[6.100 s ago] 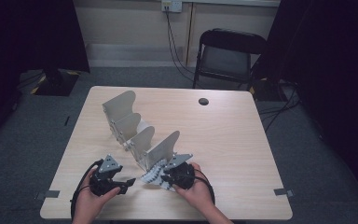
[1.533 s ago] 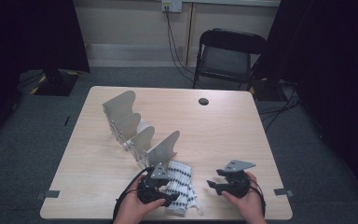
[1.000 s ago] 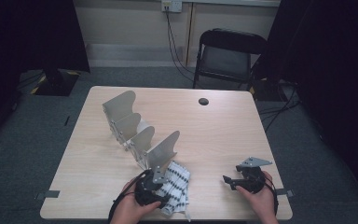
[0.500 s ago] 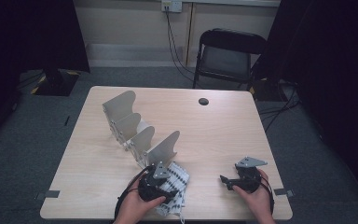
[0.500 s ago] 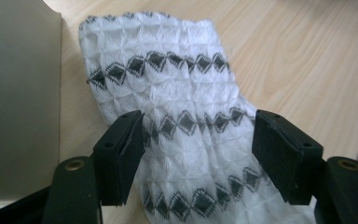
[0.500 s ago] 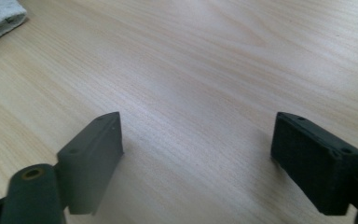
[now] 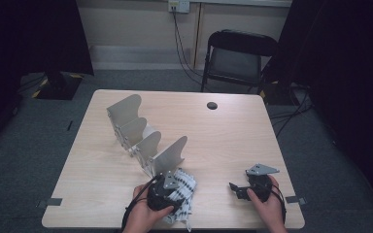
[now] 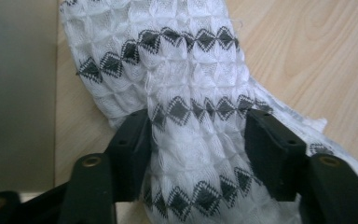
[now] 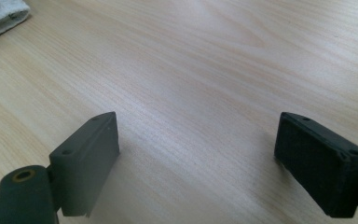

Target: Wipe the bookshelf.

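1. White patterned cloth (image 8: 191, 121) bunched on bench (image 7: 223, 141), just beside rack (image 7: 145, 141).
2. Left claw (image 8: 196, 140) straddling cloth, just been closing, pads apparently pressing.
3. Right claw (image 9: 196, 154) released, bare, well apart.
4. Likely left: lifting, placing in rack.

Between the matt black plastic jaws of the left gripper (image 8: 198, 154) lies a white waffle-weave cloth (image 8: 186, 88), soft and puckered, with woven black diamonds. Under it, and below the right gripper (image 9: 198, 158), the table (image 9: 205, 60) is pale wood-grain laminate, smooth with slight sheen. Beside the left gripper stands a matt grey sheet-metal divider rack (image 7: 143, 138).
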A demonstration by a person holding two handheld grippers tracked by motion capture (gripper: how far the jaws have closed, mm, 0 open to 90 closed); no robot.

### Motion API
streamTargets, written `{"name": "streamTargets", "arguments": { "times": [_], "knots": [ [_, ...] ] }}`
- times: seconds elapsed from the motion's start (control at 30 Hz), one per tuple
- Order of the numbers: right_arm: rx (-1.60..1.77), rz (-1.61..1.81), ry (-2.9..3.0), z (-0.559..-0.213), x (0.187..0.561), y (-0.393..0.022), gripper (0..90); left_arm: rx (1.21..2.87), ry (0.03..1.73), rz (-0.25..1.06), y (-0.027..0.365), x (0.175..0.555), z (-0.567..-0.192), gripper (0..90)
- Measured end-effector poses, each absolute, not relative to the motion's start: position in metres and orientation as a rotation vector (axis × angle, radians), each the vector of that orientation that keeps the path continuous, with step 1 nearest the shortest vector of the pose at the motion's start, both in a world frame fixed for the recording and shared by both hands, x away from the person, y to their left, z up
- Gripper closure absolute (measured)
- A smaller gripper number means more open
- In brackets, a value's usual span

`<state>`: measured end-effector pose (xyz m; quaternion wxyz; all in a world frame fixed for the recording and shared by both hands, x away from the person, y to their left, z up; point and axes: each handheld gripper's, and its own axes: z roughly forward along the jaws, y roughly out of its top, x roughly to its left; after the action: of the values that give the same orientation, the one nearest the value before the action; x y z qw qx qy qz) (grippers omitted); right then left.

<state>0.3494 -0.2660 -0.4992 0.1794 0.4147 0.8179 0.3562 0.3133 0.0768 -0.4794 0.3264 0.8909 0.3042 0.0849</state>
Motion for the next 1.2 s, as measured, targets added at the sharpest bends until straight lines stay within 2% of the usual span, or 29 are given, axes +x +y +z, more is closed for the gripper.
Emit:
{"name": "streamTargets", "arguments": {
  "times": [0.03, 0.07, 0.13, 0.23, 0.4, 0.63, 0.87, 1.2],
  "knots": [
    [1.172, 1.007, 2.312, -0.499, 0.349, -0.266, 13.0, 2.323, 0.808, 0.213, 0.077, 0.313, -0.479, 46.3],
    [1.174, 1.007, 2.312, -0.499, 0.349, -0.266, 13.0, 2.319, 0.807, 0.190, 0.078, 0.313, -0.479, 56.6],
    [1.173, 1.007, 2.312, -0.499, 0.349, -0.266, 13.0, 2.309, 0.807, 0.154, 0.082, 0.315, -0.479, 66.0],
    [1.173, 1.007, 2.312, -0.499, 0.349, -0.266, 13.0, 2.288, 0.808, 0.141, 0.082, 0.313, -0.480, 73.4],
    [1.174, 1.007, 2.312, -0.499, 0.349, -0.266, 13.0, 2.357, 0.722, 0.184, 0.084, 0.311, -0.474, 75.3],
    [1.172, 1.009, 2.312, -0.499, 0.350, -0.266, 13.0, 2.303, 0.730, 0.181, 0.114, 0.301, -0.458, 75.6],
    [1.174, 1.008, 2.312, -0.499, 0.350, -0.266, 13.0, 2.237, 0.834, 0.144, 0.158, 0.307, -0.456, 75.9],
    [1.174, 1.008, 2.312, -0.499, 0.350, -0.266, 13.0, 2.211, 0.922, 0.167, 0.194, 0.308, -0.448, 76.2]
  ]
}}
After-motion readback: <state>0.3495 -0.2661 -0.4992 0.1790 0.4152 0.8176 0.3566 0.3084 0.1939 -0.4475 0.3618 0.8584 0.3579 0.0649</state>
